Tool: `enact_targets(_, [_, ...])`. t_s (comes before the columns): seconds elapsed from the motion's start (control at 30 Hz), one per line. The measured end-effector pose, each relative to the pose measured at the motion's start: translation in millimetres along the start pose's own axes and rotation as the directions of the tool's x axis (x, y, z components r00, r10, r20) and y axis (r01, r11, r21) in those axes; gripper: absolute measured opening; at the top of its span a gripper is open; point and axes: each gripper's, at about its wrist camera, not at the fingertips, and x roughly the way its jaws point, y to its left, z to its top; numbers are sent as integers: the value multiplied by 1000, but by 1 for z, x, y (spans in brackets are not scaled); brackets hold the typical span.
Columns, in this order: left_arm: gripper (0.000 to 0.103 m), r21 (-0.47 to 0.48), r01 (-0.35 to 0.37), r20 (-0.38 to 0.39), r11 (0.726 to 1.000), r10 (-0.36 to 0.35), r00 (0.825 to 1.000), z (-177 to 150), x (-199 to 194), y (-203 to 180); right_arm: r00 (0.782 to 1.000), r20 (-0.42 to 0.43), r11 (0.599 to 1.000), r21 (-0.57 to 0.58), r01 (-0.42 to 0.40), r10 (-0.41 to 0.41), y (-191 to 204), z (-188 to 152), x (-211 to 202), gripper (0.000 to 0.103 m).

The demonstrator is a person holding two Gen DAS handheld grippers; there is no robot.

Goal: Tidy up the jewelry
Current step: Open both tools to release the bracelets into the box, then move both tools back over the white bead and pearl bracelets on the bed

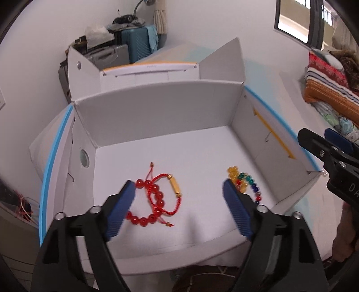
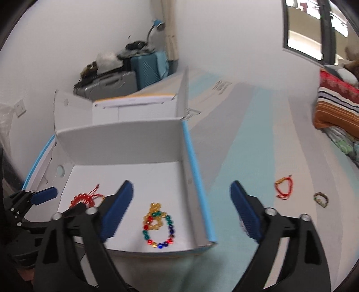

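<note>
Lying limp on the table (image 2: pixel 258 139), the red cord bracelet (image 2: pixel 283 187) and dark bracelet (image 2: pixel 320 199) suit a pinch across the strand; both the left gripper (image 1: pixel 179 191) and right gripper (image 2: pixel 181 191) gape empty over the box (image 2: pixel 195 170).

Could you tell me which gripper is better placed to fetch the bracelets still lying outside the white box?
The right gripper, probably. Its jaws are open and empty, and the red cord bracelet and the dark beaded bracelet lie on its side, right of the white cardboard box. The left gripper hangs over the box interior.

Bright even daylight, window (image 1: pixel 294 20) upper right; motion blur, strong fisheye edge warping.
</note>
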Motion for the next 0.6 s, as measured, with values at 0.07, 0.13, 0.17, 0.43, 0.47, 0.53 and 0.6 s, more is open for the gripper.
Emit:
enact_targets(0.07, [94,9,-9,20,1000,9,1000,0,-5,-7,1000,14,1000,15,19,-19,-11,-1,-6,94])
enact_targets(0.13, [97,21,-1,34,1000,0,999,2,-11,-18,999,34,999,31,33,-34,-25,-2,-14,95])
enact_targets(0.17, [97,25,6,37,1000,-7,999,2,-12,-22,998,39,998,35,42,-44,-29,-3,-16,95])
enact_targets(0.43, [97,64,73,72,995,-77,994,7,-21,-71,992,47,990,87,113,-117,-86,-12,-36,95])
enact_targets(0.47, [97,74,84,78,994,-89,993,8,-23,-79,991,48,988,94,120,-125,-93,-13,-38,95])
enact_targets(0.53, [97,90,101,92,991,-110,990,9,-25,-93,989,47,985,110,133,-139,-108,-15,-41,95])
enact_targets(0.6, [97,125,141,108,982,-155,982,10,-28,-113,987,41,981,122,152,-158,-125,-17,-43,95])
